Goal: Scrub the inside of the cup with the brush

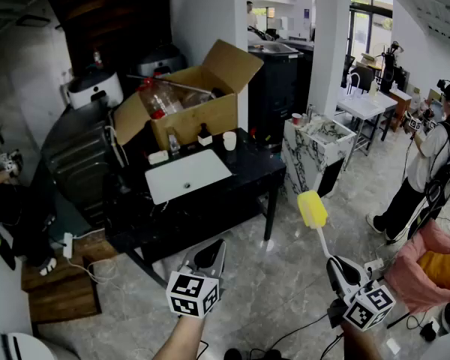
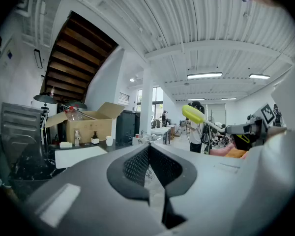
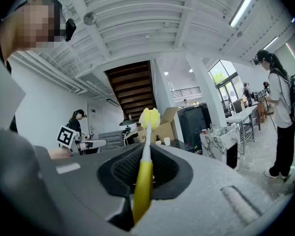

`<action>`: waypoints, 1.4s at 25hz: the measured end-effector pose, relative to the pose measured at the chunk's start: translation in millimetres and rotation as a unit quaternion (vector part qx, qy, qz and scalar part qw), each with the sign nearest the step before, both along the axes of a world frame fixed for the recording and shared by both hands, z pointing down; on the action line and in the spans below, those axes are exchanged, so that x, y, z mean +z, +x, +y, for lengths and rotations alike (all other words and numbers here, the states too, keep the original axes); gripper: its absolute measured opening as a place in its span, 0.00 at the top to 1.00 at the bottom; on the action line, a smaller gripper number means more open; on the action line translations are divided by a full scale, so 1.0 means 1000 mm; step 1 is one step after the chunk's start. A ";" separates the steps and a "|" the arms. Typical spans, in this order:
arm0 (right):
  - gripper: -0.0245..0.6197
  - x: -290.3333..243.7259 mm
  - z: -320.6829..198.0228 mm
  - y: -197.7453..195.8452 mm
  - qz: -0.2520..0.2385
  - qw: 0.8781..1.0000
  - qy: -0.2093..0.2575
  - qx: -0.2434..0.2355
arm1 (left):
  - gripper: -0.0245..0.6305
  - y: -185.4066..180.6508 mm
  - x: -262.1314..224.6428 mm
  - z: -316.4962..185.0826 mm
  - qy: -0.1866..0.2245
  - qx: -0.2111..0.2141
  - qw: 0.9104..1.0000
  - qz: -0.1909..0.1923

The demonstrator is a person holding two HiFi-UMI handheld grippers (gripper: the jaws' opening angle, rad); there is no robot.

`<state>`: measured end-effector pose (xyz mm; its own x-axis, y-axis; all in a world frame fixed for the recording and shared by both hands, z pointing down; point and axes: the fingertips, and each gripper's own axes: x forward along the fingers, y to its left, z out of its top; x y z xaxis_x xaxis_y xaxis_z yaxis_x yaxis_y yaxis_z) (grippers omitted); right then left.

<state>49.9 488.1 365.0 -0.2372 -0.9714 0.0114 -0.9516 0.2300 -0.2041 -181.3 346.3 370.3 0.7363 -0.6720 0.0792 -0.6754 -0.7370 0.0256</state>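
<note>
On the table (image 1: 249, 177) a basin (image 1: 186, 175) lies near the middle and a box (image 1: 199, 118) stands along the table's far edge. A cup (image 1: 229, 140) stands between them toward the table's right end, with a bottle (image 1: 204, 135) just to its left. A stand (image 1: 319, 135) is just off the table's right end, while before the near edge the left gripper (image 1: 214, 250) hangs opposite the table's middle and the right gripper (image 1: 337, 264) off its right corner, the brush (image 1: 312, 209) reaching from its jaws toward that corner.

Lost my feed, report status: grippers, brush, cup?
Left gripper shut, empty. Right gripper shut on brush, head up. Cup untouched on black table ahead. Only floor between.
</note>
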 end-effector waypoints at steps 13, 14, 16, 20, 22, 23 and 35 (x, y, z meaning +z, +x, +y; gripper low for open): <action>0.90 -0.002 0.020 0.049 -0.004 1.000 0.006 -0.012 | 0.93 0.057 -0.008 0.023 -0.003 -0.001 1.000 -0.005; 0.90 -0.002 0.022 0.053 0.000 1.000 0.005 -0.013 | 0.93 0.063 -0.009 0.025 -0.003 -0.001 1.000 -0.005; 0.90 -0.004 0.027 0.058 0.008 1.000 0.002 -0.019 | 0.93 0.074 -0.008 0.029 -0.002 -0.001 1.000 -0.005; 0.90 -0.002 0.042 0.069 0.011 0.999 0.005 -0.038 | 0.93 0.094 0.000 0.043 -0.008 0.000 1.000 -0.012; 0.90 0.000 0.050 0.078 0.008 0.999 0.009 -0.044 | 0.93 0.104 0.004 0.052 -0.010 0.002 1.000 -0.017; 0.90 0.002 0.054 0.083 0.005 0.999 0.009 -0.044 | 0.93 0.109 0.005 0.056 -0.011 0.004 1.000 -0.018; 0.90 0.024 0.043 0.109 -0.033 0.998 -0.017 -0.048 | 0.93 0.135 0.016 0.049 -0.015 0.011 1.000 -0.020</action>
<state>158.8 531.1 389.0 -0.3303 -0.9435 0.0257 -0.9099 0.3110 -0.2746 -46.6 395.3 386.0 0.7463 -0.6530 0.1289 -0.6605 -0.7505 0.0222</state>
